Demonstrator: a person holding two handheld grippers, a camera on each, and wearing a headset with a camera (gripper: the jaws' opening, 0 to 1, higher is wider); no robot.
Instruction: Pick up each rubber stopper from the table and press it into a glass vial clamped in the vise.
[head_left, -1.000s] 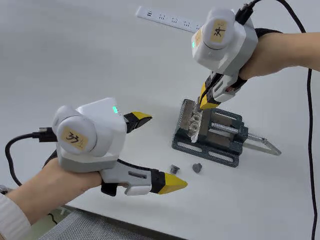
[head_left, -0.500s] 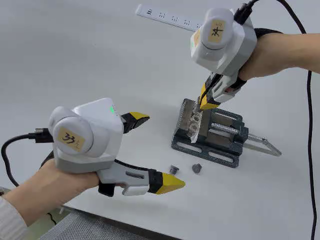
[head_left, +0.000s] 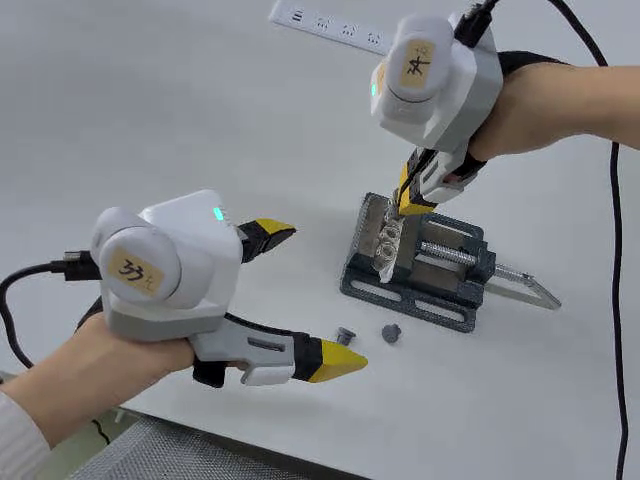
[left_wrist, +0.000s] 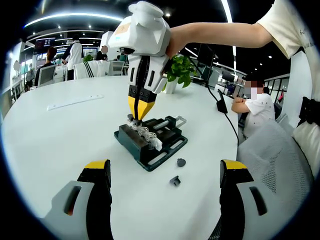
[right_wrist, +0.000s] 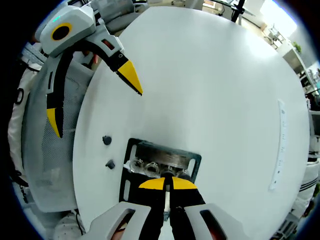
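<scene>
R gripper (head_left: 410, 207) hung tip-down over vise (head_left: 425, 303) on white table (head_left: 160, 110). Its jaws were together, tips just above far end of glass vial row (head_left: 386, 243); couldn't tell if anything was pinched. L gripper (head_left: 325, 295) hovered near table's front edge, jaws wide apart, nothing btwn them. One rubber stopper (head_left: 345, 335) and second stopper (head_left: 391, 333) lay on table just in front of vise, not touching.
</scene>
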